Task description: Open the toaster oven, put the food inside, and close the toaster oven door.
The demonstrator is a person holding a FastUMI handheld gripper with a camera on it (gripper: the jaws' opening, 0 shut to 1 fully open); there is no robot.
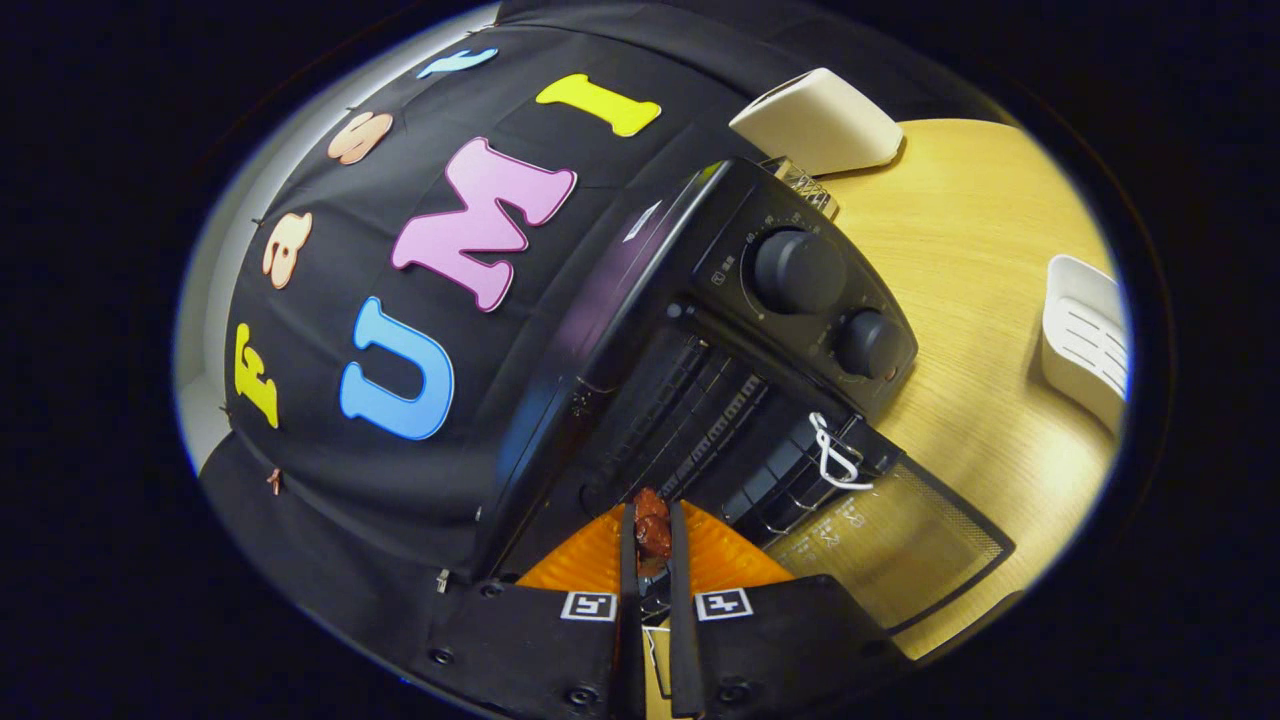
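1. I am looking along my tool, and its two fingers are sitting close together.
2. The fingers are squeezing a small reddish-brown piece of food, one finger on each side of it.
3. The food is sitting right at the open mouth of the toaster oven, just in front of the dark racks inside.
4. The toaster oven is black and is standing on a light wooden counter.
5. The toaster oven door is hanging wide open, lying flat out from the bottom of the toaster oven over the counter.
6. A white loop of cord is resting where the door meets the toaster oven.
7. Two round black knobs are sitting on the front panel of the toaster oven, next to the opening.
8. A cream-coloured box is sitting on the counter behind the toaster oven, close to its back corner.
9. A white rack with slots is sitting on the counter well apart from the toaster oven, on the knob side.
10. The whole picture is looking tipped, so the toaster oven is looking slanted to me.
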